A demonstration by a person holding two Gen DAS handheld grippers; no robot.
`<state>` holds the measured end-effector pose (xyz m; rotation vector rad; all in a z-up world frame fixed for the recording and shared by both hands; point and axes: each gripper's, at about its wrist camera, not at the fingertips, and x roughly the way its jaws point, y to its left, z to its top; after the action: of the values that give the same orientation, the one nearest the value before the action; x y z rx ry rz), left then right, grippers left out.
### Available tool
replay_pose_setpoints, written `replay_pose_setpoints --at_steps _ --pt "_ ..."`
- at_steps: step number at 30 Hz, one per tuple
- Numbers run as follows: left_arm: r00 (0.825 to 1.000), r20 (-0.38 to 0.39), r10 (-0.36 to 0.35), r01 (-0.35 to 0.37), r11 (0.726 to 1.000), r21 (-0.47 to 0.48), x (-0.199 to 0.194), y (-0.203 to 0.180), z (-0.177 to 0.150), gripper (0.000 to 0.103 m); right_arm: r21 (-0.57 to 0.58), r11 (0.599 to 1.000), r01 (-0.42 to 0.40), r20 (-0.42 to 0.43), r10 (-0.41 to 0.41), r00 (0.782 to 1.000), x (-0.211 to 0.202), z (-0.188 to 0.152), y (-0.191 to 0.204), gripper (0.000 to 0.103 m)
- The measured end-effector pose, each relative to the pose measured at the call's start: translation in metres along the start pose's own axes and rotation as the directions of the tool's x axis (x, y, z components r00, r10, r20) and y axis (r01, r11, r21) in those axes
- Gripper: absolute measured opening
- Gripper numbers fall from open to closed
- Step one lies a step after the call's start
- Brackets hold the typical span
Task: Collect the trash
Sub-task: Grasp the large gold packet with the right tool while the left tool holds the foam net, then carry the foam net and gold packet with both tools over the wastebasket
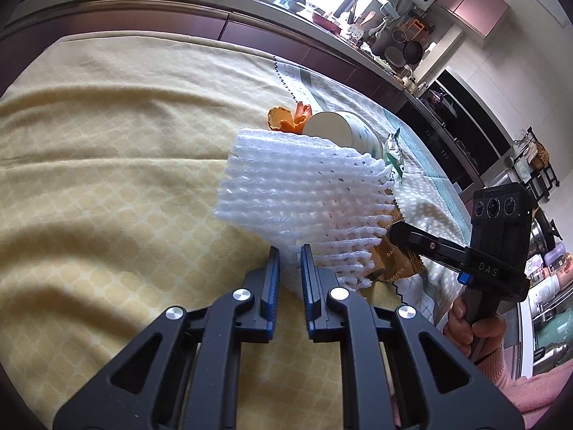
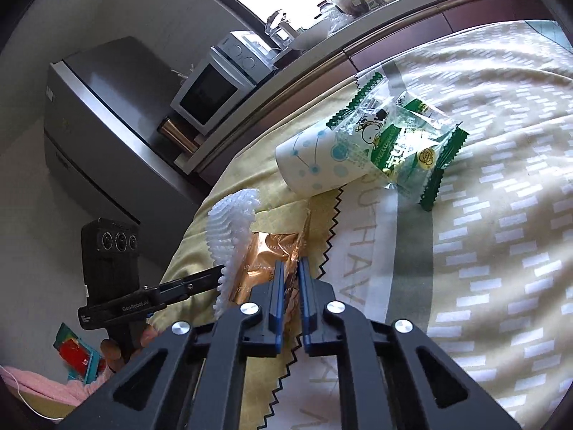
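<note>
White foam net (image 1: 297,193): pinched by its near edge in the left gripper (image 1: 290,261), lifted off the yellow tablecloth (image 1: 107,165).
Gold wrapper (image 2: 265,261): clamped in the right gripper (image 2: 290,276), just right of the net.
Paper cup (image 2: 315,165): tipped over, farther back.
Green wrapper (image 2: 401,143): touching the cup.
Orange peel (image 1: 286,118): behind the cup.

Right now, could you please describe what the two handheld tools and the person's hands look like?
Both tools, left and right, have black angular linkage with silver rivets and blue finger pads. Each carries a black block with three lenses; one reads "DAS", the other "GenRobot.AI". The bare hand wears a pink sleeve.
</note>
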<state>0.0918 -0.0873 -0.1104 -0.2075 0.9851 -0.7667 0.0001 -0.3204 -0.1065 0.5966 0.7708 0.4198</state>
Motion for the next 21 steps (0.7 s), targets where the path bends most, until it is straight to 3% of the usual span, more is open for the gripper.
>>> replay_pose_setpoints --at_steps 9,21 --pt "0.998 0.065 -0.008 0.008 1.0 -0.011 -0.031 0.009 -0.004 0.011 -0.057 0.998 -0.009 0.039 0.011 0.999 -0.011 0.011 0.018 0.001" --pt "0.982 0.182 0.045 -0.035 0.998 -0.06 -0.102 0.036 -0.013 0.011 -0.132 0.988 -0.074 0.068 0.084 0.994 -0.001 0.032 0.054 0.001"
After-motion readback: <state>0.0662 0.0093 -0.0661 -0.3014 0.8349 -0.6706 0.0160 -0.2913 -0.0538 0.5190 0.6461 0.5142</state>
